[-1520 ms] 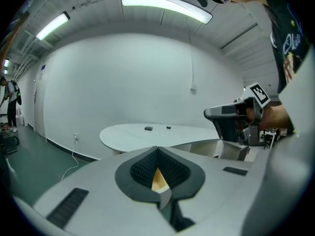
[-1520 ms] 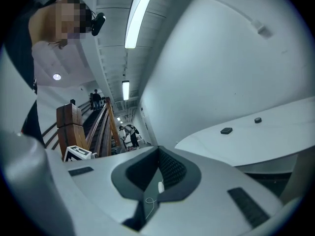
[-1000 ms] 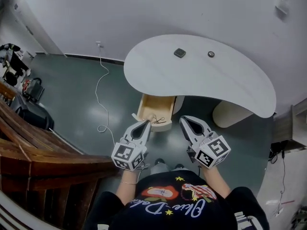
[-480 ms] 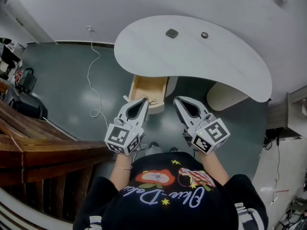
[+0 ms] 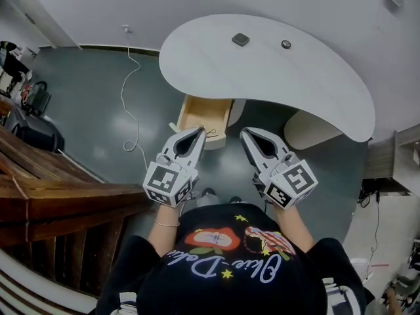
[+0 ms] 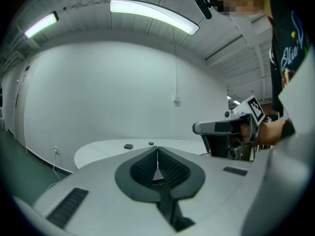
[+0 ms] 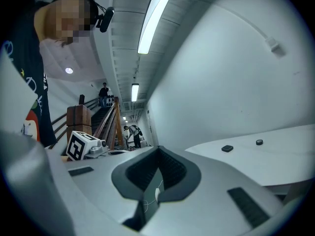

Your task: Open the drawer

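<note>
A light wooden drawer [image 5: 200, 113] stands pulled out from under the white kidney-shaped table [image 5: 315, 77]; a small dark wiry item lies near its front edge. In the head view my left gripper [image 5: 198, 132] hangs just before the drawer's front, shut and empty. My right gripper [image 5: 245, 134] is beside it to the right, over the floor, also shut and empty. In the left gripper view the left gripper [image 6: 157, 149] points at the table [image 6: 108, 149], with the right gripper [image 6: 224, 128] at the side. In the right gripper view the right gripper [image 7: 158, 149] shows its jaws together.
A dark square object [image 5: 240, 40] and a small round one [image 5: 285, 44] lie on the tabletop. A white cable [image 5: 126, 104] trails over the grey floor. A wooden stair rail [image 5: 59, 202] and dark bags [image 5: 36, 133] stand at left. The table's pedestal [image 5: 312, 131] is at right.
The head view has shifted, so table and drawer sit higher in the picture. My left gripper has drifted a little toward the drawer front. Both grippers stay shut; the drawer stays out.
</note>
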A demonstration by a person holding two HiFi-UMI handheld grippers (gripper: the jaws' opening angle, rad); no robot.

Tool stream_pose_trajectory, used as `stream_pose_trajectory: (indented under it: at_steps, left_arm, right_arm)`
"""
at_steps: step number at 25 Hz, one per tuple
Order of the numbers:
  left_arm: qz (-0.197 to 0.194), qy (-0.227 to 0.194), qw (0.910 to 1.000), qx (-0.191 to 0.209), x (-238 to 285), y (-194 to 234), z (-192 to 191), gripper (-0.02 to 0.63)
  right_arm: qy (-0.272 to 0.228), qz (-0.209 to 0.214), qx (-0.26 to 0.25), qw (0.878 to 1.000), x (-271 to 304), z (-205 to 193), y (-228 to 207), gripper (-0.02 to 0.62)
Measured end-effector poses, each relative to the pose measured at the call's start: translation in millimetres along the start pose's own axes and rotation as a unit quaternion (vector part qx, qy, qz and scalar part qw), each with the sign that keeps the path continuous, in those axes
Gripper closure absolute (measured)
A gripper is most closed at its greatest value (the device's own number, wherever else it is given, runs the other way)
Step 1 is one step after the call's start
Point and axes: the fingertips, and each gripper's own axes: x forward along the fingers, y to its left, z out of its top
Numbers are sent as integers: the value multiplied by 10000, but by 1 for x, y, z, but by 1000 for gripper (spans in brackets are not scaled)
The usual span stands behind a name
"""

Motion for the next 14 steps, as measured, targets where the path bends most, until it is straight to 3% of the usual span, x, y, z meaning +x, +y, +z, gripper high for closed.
stream_pose_trajectory:
  at_steps: [14]
  left_arm:
    - [42,-42,10000,-17,1,3,2,600]
  right_arm:
    - [57,48,-24,10000,4,-2,-1,595]
